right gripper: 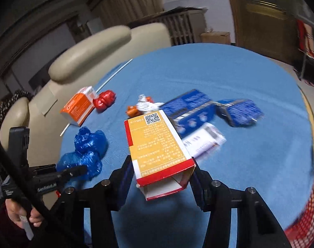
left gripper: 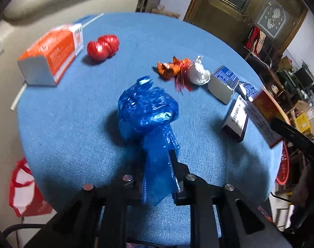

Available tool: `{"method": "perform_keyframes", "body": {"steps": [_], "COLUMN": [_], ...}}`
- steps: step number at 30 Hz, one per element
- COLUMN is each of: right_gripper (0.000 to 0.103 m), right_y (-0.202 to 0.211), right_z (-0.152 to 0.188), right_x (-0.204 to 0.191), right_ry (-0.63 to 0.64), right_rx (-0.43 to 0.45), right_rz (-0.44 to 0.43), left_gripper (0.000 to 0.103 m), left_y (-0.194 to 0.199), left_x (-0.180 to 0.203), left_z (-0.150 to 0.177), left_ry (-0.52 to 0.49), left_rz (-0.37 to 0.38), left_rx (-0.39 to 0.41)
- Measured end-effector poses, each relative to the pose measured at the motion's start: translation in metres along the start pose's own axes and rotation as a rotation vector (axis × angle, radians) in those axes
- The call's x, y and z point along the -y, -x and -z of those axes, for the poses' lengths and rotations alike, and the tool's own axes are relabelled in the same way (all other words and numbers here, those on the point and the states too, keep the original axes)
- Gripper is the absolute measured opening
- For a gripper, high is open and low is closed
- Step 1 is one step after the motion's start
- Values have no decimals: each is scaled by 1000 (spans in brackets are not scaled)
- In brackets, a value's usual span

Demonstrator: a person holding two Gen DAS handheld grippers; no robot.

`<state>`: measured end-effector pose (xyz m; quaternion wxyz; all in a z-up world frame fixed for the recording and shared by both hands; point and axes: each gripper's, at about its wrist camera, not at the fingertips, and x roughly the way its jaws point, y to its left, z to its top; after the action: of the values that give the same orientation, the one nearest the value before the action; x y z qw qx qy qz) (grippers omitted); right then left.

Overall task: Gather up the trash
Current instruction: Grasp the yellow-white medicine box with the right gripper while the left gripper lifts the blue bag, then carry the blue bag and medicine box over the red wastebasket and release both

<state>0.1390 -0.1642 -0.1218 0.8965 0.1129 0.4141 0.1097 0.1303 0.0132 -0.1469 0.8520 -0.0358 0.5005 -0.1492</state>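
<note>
A crumpled blue plastic bag [left gripper: 146, 107] hangs just over the round blue table [left gripper: 74, 128], its twisted tail pinched in my left gripper [left gripper: 157, 163], which is shut on it. From the right wrist view the same blue bag [right gripper: 84, 150] sits at the left with the left gripper [right gripper: 74, 172] on it. My right gripper [right gripper: 163, 165] is shut on a yellow and red carton [right gripper: 157, 144], lifted and tilted above the table. The carton's open end faces the camera.
On the table lie an orange and white box [left gripper: 51, 53], a red bag ball [left gripper: 103, 46], an orange wrapper [left gripper: 169, 68], a white wad [left gripper: 198, 72], blue and white boxes [left gripper: 223, 82] and a white straw [right gripper: 113, 76]. A red mesh basket [right gripper: 306, 206] stands at the right edge, a beige armchair [right gripper: 90, 55] behind.
</note>
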Motion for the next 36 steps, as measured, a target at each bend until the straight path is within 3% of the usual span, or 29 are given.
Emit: {"method": "perform_keyframes", "body": {"steps": [14, 24, 36], "right_gripper": [54, 54, 54], "right_y": [95, 147, 207], "right_z": [45, 75, 122], "right_x": [78, 115, 196], "right_ry": [-196, -275, -478], "right_rx": [150, 224, 296], "right_rz": [89, 145, 265], "left_gripper": [15, 15, 15], "left_y": [52, 63, 50], "left_x": [84, 157, 256], "left_z": [0, 3, 11], "left_ry": [-215, -383, -612], "left_rz": [29, 70, 167], "left_rx": [138, 156, 147]}}
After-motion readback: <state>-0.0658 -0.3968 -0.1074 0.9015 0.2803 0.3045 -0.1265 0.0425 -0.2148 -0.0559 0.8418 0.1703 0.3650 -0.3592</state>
